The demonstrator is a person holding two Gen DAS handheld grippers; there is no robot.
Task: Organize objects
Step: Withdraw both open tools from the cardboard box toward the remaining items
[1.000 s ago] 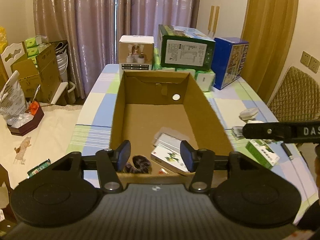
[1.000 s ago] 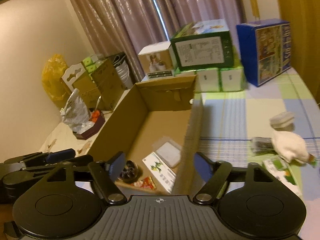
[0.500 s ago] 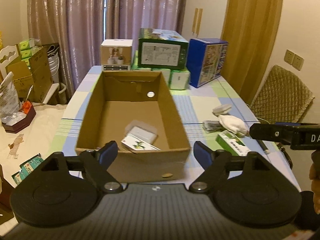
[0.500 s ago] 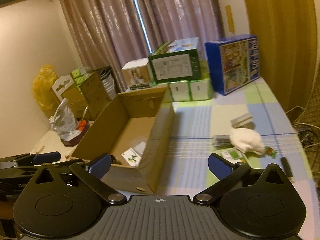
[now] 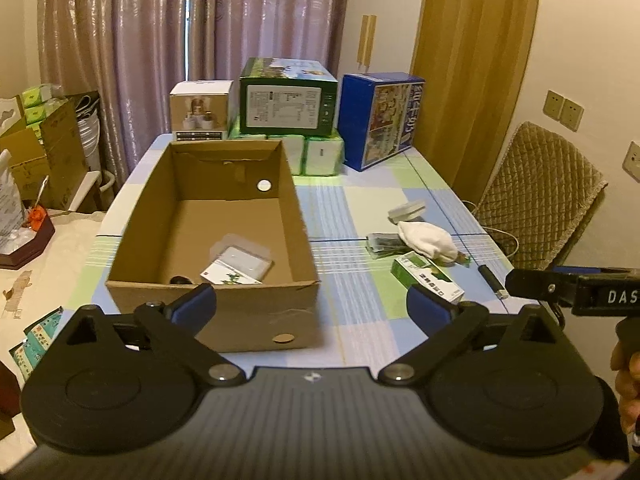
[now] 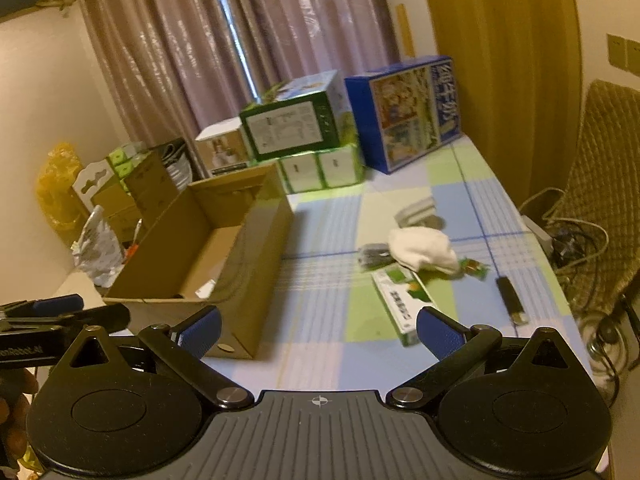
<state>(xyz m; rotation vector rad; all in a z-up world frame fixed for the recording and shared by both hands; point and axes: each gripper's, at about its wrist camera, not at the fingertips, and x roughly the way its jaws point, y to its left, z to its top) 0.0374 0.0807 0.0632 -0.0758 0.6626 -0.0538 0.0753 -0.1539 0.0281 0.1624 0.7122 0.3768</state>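
Both tools are released and grasp nothing: the left tool (image 5: pixel 311 311) hangs before the cardboard box (image 5: pixel 256 320), the right tool (image 6: pixel 318 330) over the checked surface (image 6: pixel 320 320). A green packet (image 6: pixel 402 300), white cloth (image 6: pixel 424 254) and black stick (image 6: pixel 509 300) lie right of the box.

Mauve curtains (image 5: pixel 192 40) hang behind a checked tablecloth (image 5: pixel 340 216). A quilted chair (image 5: pixel 536 200) stands at the table's right side, wall sockets (image 5: pixel 564 110) above it, stacked cartons (image 5: pixel 44 148) far left.
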